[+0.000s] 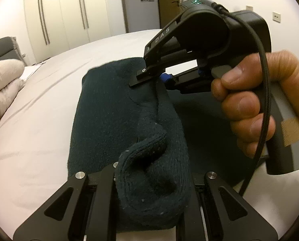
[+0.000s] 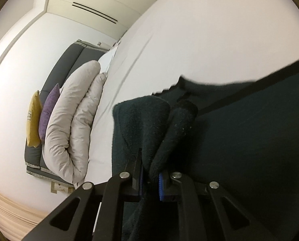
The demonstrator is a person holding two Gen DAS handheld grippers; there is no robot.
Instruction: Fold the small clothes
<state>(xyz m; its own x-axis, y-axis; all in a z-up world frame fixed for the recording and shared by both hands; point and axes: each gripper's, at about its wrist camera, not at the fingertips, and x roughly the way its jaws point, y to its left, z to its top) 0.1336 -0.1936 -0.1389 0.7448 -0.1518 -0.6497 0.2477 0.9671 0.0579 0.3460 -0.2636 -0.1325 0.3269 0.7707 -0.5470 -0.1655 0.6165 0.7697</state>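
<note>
A dark green knitted garment [image 1: 109,116] lies partly folded on the white bed. At the bottom of the left wrist view, my left gripper [image 1: 153,182] is shut on a bunched, rolled edge of it. Farther along the same raised edge, a hand [image 1: 260,104] holds my right gripper [image 1: 162,79], its blue pads pinching a fold of the knit. In the right wrist view, the right gripper [image 2: 151,178] is shut on that thick fold, and the garment [image 2: 250,140] spreads to the right. The pinched edge stands up off the bed between the two grippers.
White bed sheet [image 1: 39,120] surrounds the garment. A folded beige duvet [image 2: 73,124] lies at the head of the bed, with a purple cushion [image 2: 49,110] and a yellow cushion [image 2: 34,118] against a grey headboard. Cream wardrobe doors [image 1: 59,16] stand beyond the bed.
</note>
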